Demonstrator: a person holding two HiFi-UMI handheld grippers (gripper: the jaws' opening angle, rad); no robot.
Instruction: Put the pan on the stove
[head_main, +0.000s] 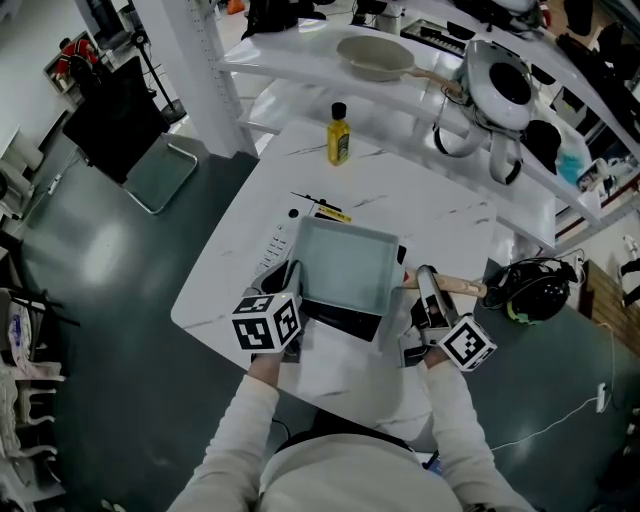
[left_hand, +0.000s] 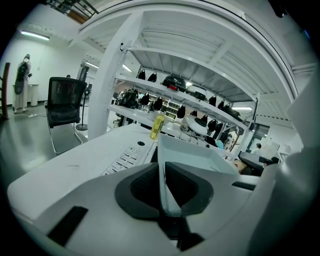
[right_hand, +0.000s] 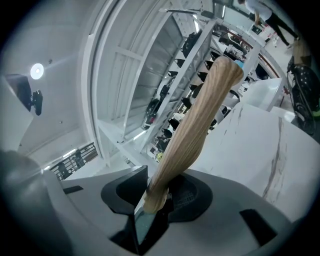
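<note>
A black chair (head_main: 128, 128) was seen on the floor at the far left, well apart from the white marbled worktop (head_main: 400, 200). At the worktop's near edge, the left gripper (head_main: 290, 276) was held with its jaws pinched on the left wall of the pan (head_main: 345, 264); in the left gripper view (left_hand: 162, 186) that thin wall (left_hand: 161, 165) was shown upright between the two dark pads. The square, pale grey pan was positioned over the black stove (head_main: 345, 322), whose edge was visible below the pan's near side; whether the pan's base was resting on it could not be told. A yellow bottle (head_main: 339, 134) was stood upright farther back on the worktop, well apart from the pan. To the right, the right gripper (head_main: 425, 288) was clamped on the pan's wooden handle (head_main: 462, 287), the jaws set fairly wide around its thick base, as shown in the right gripper view (right_hand: 157, 194). A dark headset (head_main: 530, 290) was seen at the far right.
</note>
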